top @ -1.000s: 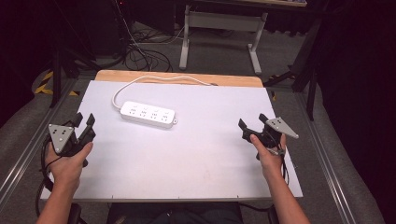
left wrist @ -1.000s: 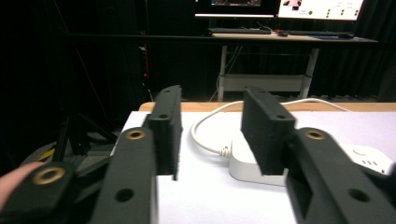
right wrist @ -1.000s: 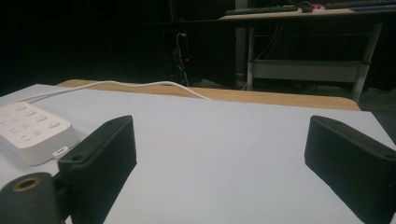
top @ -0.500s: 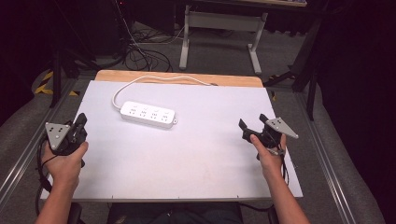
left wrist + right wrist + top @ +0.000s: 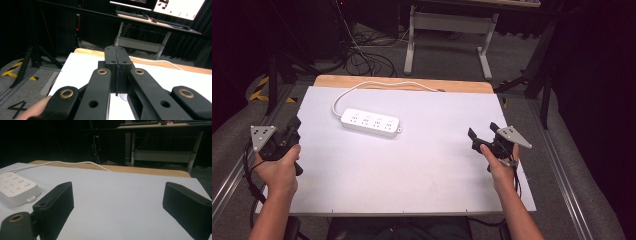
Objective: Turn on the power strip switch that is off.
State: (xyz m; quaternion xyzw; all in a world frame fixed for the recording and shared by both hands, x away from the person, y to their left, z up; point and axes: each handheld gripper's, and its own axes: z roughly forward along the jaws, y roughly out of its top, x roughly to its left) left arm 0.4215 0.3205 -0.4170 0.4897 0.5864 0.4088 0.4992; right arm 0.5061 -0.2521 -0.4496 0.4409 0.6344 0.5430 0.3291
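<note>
A white power strip (image 5: 370, 123) lies flat on the white tabletop (image 5: 412, 170), left of the middle toward the far side. Its white cable (image 5: 377, 84) loops back along the far wooden edge. My left gripper (image 5: 294, 122) rests at the table's left edge, well short of the strip, and it is shut with nothing held. In the left gripper view its black jaws (image 5: 117, 53) meet flat against each other. My right gripper (image 5: 482, 131) sits near the right edge, open and empty. Its view shows the power strip (image 5: 15, 191) far off past one fingertip (image 5: 56, 202).
A strip of bare wood (image 5: 462, 86) runs along the far edge of the table. Behind it are a grey desk frame (image 5: 447, 30) and tangled floor cables (image 5: 362, 55). A black stand (image 5: 274, 65) and yellow-black floor tape (image 5: 259, 87) lie beyond the far-left corner.
The left gripper's jaws, apart a second ago, have closed together on nothing, and the hand has shifted slightly. The right hand and the power strip have not moved.
</note>
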